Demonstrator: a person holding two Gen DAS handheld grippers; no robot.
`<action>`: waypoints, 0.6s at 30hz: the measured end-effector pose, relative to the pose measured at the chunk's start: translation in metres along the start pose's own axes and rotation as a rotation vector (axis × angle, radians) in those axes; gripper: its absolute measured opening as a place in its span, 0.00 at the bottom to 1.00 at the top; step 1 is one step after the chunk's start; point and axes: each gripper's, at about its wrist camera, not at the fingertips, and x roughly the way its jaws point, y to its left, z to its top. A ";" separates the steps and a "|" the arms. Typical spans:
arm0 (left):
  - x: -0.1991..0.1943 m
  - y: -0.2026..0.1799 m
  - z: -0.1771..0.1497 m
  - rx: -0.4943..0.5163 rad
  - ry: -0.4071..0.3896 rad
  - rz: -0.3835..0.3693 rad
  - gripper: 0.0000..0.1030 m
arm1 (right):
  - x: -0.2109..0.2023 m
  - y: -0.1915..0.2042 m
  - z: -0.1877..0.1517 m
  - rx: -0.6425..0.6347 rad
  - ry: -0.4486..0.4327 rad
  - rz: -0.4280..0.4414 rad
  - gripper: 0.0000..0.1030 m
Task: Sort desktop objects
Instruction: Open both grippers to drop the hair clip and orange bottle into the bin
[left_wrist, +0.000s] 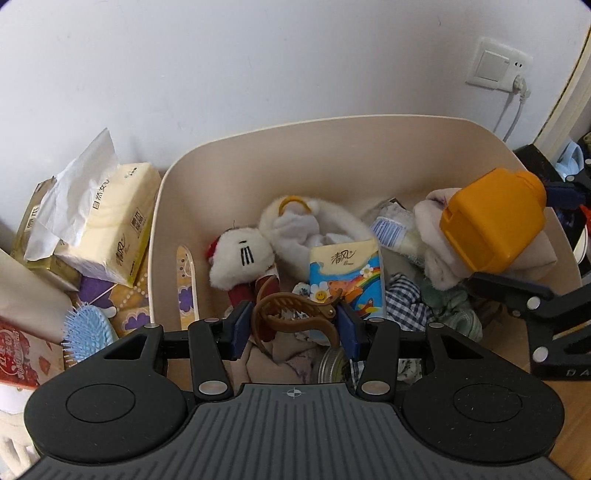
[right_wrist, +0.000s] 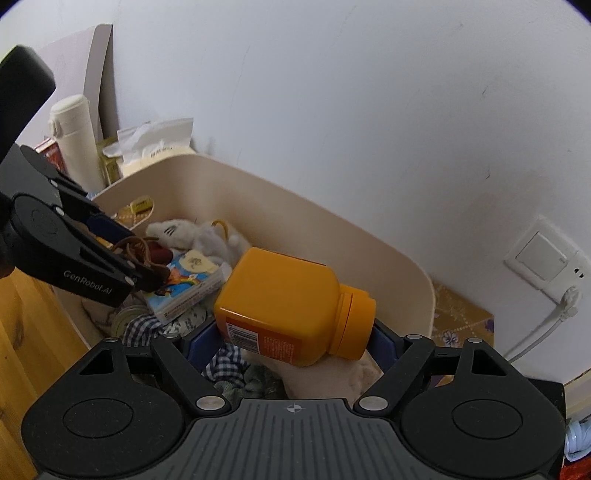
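Beige bin (left_wrist: 258, 147): set against a white wall (left_wrist: 258, 55), open-topped, filled with mixed items.

Left gripper (left_wrist: 293, 325): held over the near side of the bin. Its jaws are partly closed and clamped on a brown hair claw clip (left_wrist: 295, 314), which is gripped between the blue pads (left_wrist: 242, 325) and hangs above the contents.

Right gripper (right_wrist: 295, 343): held over the right part of the bin. Its jaws are spread wide and pressed on an orange plastic bottle (right_wrist: 284, 302), which is carried on its side with the cap to the right, above a beige cloth (right_wrist: 332, 373).

Contents of the bin, as seen from the left wrist: a white plush toy (left_wrist: 240, 254) at centre left; a pocket tissue pack with a rainbow print (left_wrist: 347, 277) just right of it; a checked cloth (left_wrist: 406, 306) near right; a metal tin lid (left_wrist: 332, 365) at the near edge, partly hidden.

Outside the bin, to the left: a yellow tissue pack (left_wrist: 118, 221) with a sheet pulled up, and a light blue hairbrush (left_wrist: 86, 332) nearer. A cream flask (right_wrist: 77, 140) stands farther left, seen from the right wrist.

Wall socket (left_wrist: 498, 66): on the wall at far right, with a white plug inserted.
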 end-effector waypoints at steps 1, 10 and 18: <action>0.000 -0.001 0.000 0.001 0.002 0.001 0.48 | 0.001 0.002 0.000 0.000 0.004 0.000 0.80; -0.004 -0.006 -0.001 0.009 0.000 0.018 0.68 | 0.004 0.003 0.002 0.048 0.031 0.016 0.84; -0.013 -0.011 -0.004 0.000 -0.016 0.050 0.81 | -0.015 -0.002 -0.006 0.097 0.013 0.002 0.98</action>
